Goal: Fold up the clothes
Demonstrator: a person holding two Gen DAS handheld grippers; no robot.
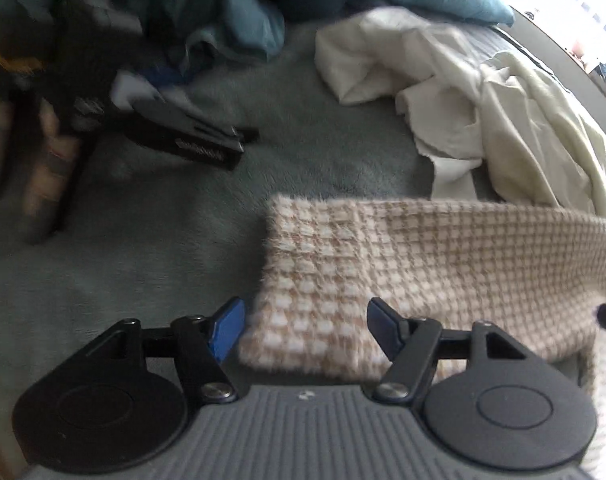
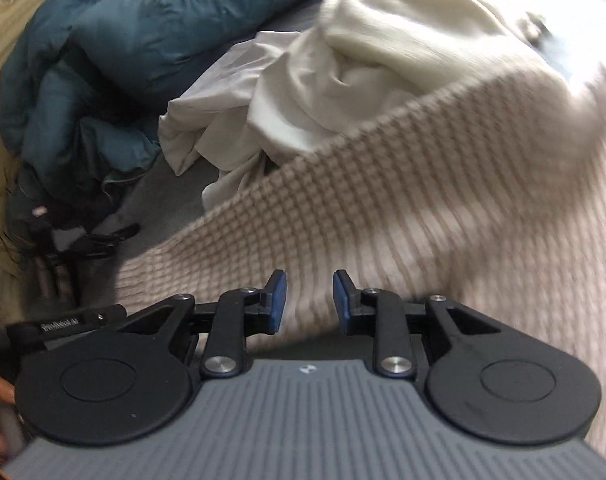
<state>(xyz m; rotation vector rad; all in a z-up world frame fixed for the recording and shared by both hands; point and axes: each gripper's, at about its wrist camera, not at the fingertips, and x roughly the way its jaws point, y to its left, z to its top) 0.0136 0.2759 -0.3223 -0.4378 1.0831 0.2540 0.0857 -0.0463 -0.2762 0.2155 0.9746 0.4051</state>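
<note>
The checked knit garment [image 1: 403, 280] lies folded over on the grey bedcover [image 1: 143, 248]. The left gripper [image 1: 303, 328] hovers wide open over its corner, gripping nothing; the right gripper [image 2: 309, 300] is narrowly parted, empty too. The risk: a careless grab catches one layer only and drags the fold apart.

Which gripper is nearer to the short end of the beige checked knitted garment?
Left. The left gripper straddles a corner of the garment at that end; the right gripper hovers farther along it.

A grey bed cover [image 1: 151, 240] is seen lower left; a checked knit [image 1: 403, 264], cream clothes [image 1: 443, 92] and a teal quilt [image 1: 223, 4] are spread upon it.
</note>
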